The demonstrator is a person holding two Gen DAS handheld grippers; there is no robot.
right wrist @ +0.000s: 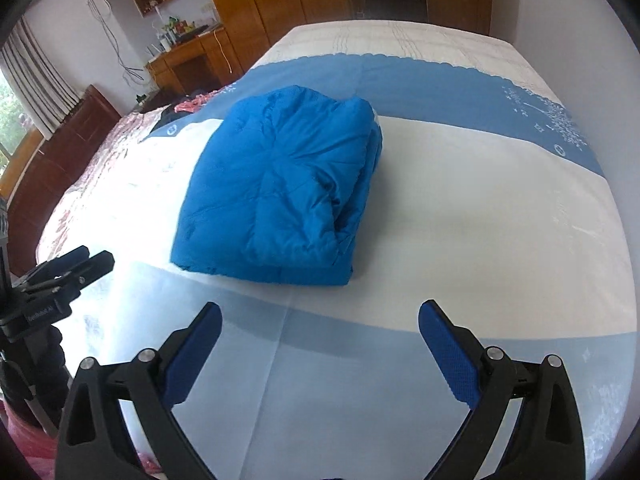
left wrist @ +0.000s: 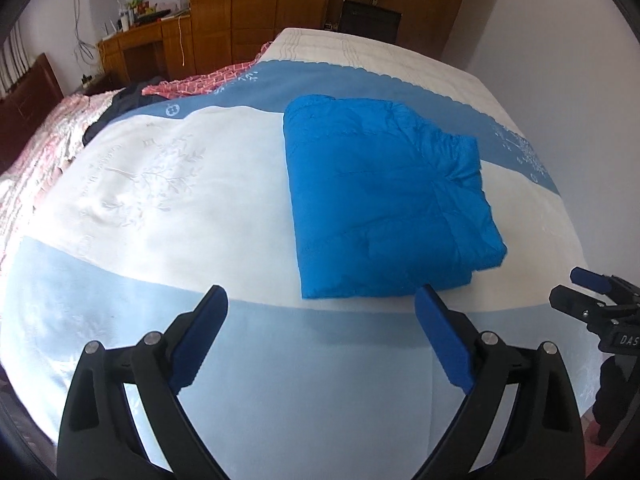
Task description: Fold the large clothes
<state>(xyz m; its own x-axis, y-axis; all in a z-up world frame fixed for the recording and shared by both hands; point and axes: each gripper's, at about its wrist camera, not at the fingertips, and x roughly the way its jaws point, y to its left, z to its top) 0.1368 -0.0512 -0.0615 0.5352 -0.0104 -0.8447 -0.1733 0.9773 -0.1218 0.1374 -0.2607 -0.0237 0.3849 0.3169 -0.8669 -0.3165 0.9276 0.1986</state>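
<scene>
A: The blue padded jacket (right wrist: 280,188) sits folded into a thick packet around the middle of the bed (right wrist: 480,216), on the white band of the cover, nearer the near edge than the far one. Looks finished to me.

B: Perhaps, but it's puffy. The layers gape along its right side, so the top flap could spring open.

A: And the grippers?

B: The left gripper (left wrist: 322,336) and right gripper (right wrist: 320,344) both hover short of it, fingers spread wide, holding nothing. A careless nudge at the near corner would drag the slippery stack askew.
</scene>
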